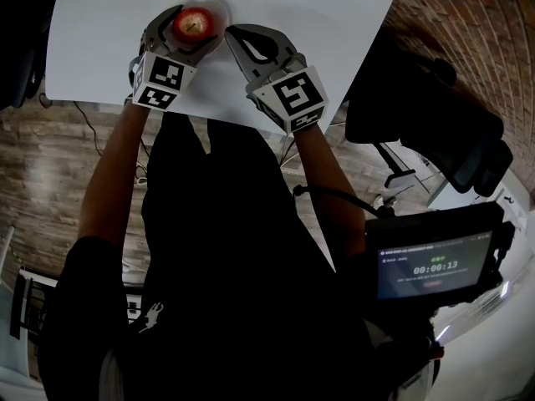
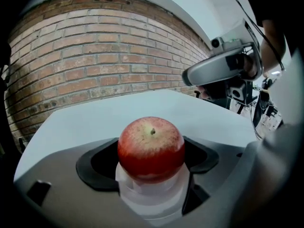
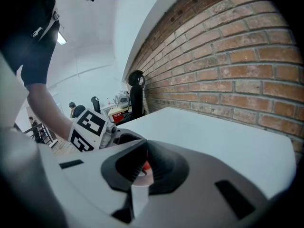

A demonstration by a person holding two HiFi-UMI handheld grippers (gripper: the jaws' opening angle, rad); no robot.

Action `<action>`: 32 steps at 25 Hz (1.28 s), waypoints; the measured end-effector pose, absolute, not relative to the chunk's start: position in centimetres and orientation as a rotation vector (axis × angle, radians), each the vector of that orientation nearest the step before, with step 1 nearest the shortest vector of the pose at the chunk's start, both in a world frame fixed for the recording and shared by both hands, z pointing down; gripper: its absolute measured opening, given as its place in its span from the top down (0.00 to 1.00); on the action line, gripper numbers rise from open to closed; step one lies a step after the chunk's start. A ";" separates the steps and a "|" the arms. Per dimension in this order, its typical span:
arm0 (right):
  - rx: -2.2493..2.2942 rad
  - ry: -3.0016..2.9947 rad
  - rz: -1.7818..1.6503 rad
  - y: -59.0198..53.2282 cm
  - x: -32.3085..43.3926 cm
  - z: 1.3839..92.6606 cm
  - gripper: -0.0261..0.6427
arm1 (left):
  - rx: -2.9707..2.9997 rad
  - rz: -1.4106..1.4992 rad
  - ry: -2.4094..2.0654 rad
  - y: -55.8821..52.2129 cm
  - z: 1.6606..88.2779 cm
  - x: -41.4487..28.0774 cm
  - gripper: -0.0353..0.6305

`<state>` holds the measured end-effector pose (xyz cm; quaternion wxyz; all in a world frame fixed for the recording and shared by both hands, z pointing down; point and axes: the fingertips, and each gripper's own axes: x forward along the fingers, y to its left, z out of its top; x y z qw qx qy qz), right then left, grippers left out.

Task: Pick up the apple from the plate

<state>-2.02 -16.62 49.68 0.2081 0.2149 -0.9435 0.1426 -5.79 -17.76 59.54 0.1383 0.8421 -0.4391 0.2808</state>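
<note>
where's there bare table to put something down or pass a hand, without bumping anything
Bare table lies right of the right gripper, out to the edge by the brick wall. There is another patch left of the left gripper. It is crowded in the far middle, where the plate, the apple and both grippers bunch together.

The head view is dim and contrasty: the flat white tabletop (image 1: 334, 23) glares at the top, while the person's black-clothed torso (image 1: 226, 266) sinks into featureless shadow. All three views bow strongly, with black vignetted corners. In the left gripper view the round red apple (image 2: 151, 148) is sharp and softly lit, seemingly from above; the red brick wall (image 2: 95, 61) behind it curves. The right gripper view washes out pale at upper left.
</note>
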 end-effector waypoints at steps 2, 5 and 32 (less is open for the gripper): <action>0.602 -2.626 0.400 -16.6 -1.9 49.6 0.95 | 2.434 0.811 -1.268 -17.8 59.5 -5.7 0.33; 0.601 -2.626 0.397 -16.7 -1.8 49.6 0.95 | 2.435 0.811 -1.275 -17.8 59.4 -5.7 0.33; 0.641 -2.660 0.364 -17.4 -2.2 47.4 0.95 | 2.456 0.783 -1.279 -18.1 55.2 -6.2 0.33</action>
